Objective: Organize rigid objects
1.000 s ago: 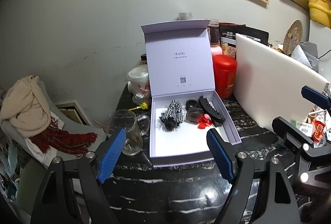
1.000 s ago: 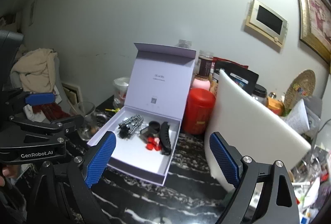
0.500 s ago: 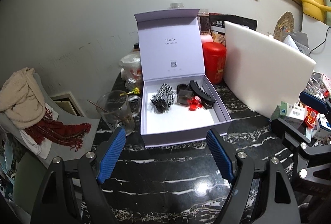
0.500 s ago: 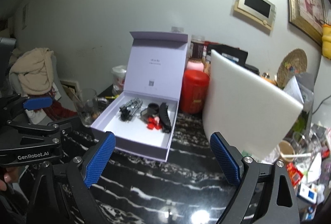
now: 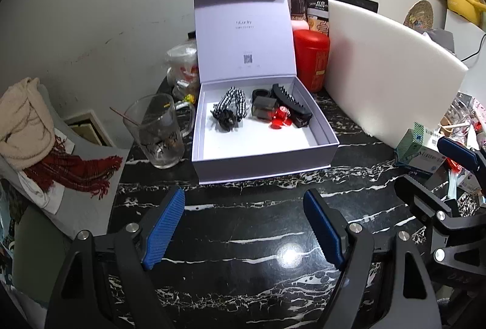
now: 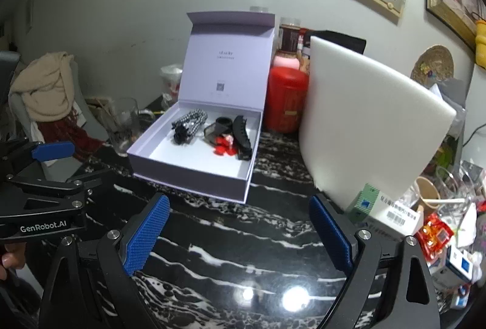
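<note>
Left gripper [image 5: 244, 225] with blue ribbed pads spread wide, gripping nothing, poised over the black white-veined marble tabletop [image 5: 243, 253]; base of both fingers cut off by the lower frame edge. Right gripper [image 6: 240, 233] likewise spread wide and empty, above the same tabletop [image 6: 243, 253], its lower frame also cropped. In the left wrist view, only part of the right gripper's black frame and one blue pad visible at the right edge; in the right wrist view, the left gripper's body at the left edge, with a fingertip of the holder barely showing in the corner.

Beyond both tools, well apart from the pads: open pale lilac cardboard gift box [image 5: 261, 152] [image 6: 194, 177], hinged lid standing upright. Inside, gathered toward the back wall: black-and-white checked fabric hair tie [image 5: 231, 107] [image 6: 189, 122]; black toothed hair claw clip [image 5: 291, 104] [image 6: 241, 136]; small black ring [image 5: 261, 93] [image 6: 224, 123], partly hidden by a dark translucent boxy item [image 5: 263, 111], kind hard to tell; small red glossy pieces [image 5: 279, 119] [image 6: 224, 146], too small to identify. Front half of the box floor bare.

Left of the box: clear glass mug [image 5: 158, 131] with a thin stick in it. Right of it: red plastic canister [image 5: 311, 58] [image 6: 285, 98], partly hidden behind a white foam board [image 5: 388, 73] [image 6: 364, 122] standing on edge. Behind the lid, bottles and packets mostly concealed. Far right: clutter of small cartons and wrappers, blurred.
</note>
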A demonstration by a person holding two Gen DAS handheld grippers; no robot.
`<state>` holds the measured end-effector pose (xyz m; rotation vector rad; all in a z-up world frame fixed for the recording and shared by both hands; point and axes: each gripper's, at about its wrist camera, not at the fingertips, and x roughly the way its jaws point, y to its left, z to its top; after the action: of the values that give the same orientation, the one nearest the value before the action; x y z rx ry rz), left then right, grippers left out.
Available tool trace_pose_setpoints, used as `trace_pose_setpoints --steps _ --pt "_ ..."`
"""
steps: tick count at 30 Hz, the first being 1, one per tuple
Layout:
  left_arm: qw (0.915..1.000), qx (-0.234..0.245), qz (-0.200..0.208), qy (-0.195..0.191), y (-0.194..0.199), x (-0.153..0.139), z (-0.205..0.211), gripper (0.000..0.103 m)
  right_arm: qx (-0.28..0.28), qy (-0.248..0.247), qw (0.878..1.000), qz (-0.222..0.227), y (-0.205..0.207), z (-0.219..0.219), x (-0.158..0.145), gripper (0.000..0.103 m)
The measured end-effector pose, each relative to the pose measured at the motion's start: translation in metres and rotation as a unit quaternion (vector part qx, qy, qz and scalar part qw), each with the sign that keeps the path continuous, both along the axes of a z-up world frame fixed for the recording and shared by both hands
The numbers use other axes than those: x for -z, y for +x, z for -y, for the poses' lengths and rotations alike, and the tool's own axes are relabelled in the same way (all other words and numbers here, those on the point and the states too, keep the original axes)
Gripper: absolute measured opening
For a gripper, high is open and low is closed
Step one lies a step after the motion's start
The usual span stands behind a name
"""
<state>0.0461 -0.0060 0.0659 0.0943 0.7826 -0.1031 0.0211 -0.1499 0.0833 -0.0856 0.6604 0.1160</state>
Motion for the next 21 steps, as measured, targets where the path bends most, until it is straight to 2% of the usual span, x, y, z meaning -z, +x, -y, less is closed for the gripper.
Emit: trace_pose_setpoints --steps 12,21 --pt "0.9998 -0.009 -0.018 -0.008 0.005 0.015 -0.005 0.081 0.001 0.004 1.000 -0.017 0.005 -0.002 0.011 0.094" --pt "0.9997 -0.013 -0.018 -0.007 0.007 0.015 -0.009 0.081 0.000 0.005 1.000 -0.023 0.008 -0.004 0.015 0.094"
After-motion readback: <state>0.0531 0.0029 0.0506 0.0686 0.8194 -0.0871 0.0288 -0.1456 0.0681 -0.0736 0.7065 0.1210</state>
